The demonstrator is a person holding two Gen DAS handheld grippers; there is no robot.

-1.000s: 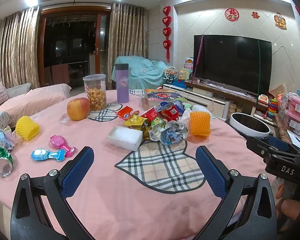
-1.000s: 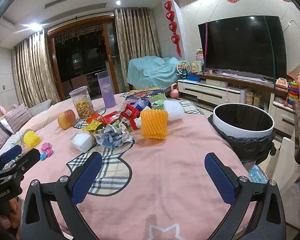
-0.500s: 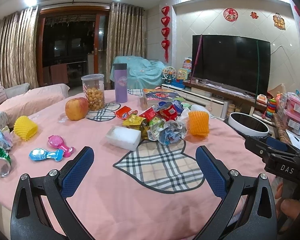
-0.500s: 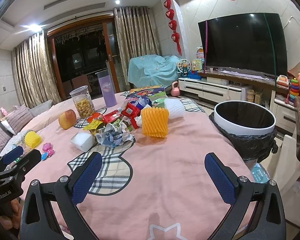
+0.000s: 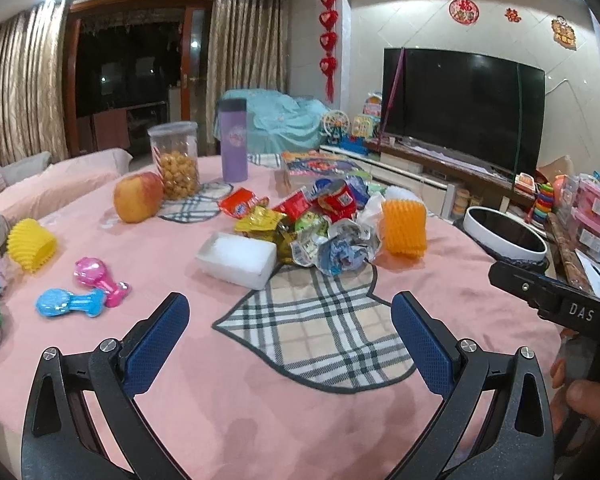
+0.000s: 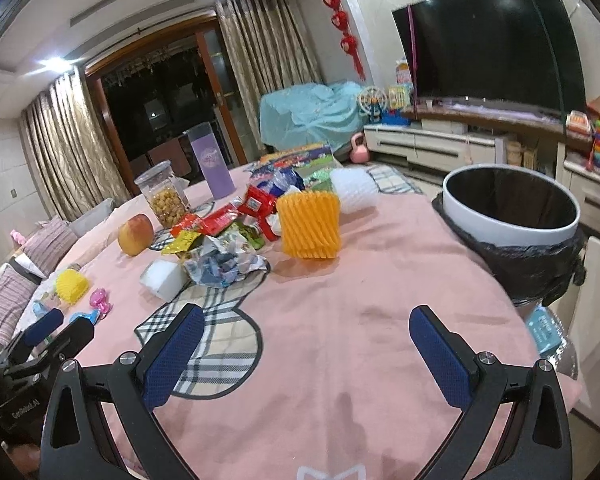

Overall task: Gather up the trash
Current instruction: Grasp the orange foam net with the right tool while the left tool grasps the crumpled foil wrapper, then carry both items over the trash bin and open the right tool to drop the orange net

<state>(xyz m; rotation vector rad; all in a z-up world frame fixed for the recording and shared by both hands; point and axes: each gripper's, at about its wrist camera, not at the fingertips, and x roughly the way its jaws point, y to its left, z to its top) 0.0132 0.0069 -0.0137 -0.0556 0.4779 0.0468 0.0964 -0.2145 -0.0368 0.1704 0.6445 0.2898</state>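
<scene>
Trash pile (image 5: 320,224) mid-table on pink cloth (image 6: 360,300), bin (image 6: 512,216) at table's right edge. My left gripper (image 5: 289,320) and right gripper (image 6: 306,330) both wide open, empty, hovering above cloth. Wrappers overlap, labels unreadable.

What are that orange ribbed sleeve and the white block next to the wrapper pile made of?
The orange sleeve looks like soft foam netting, the kind that cushions fruit: matte, with open ribbed mesh. The white block seems to be foam too, possibly polystyrene, given its grainy, dull surface, though the pictures leave that open.
</scene>
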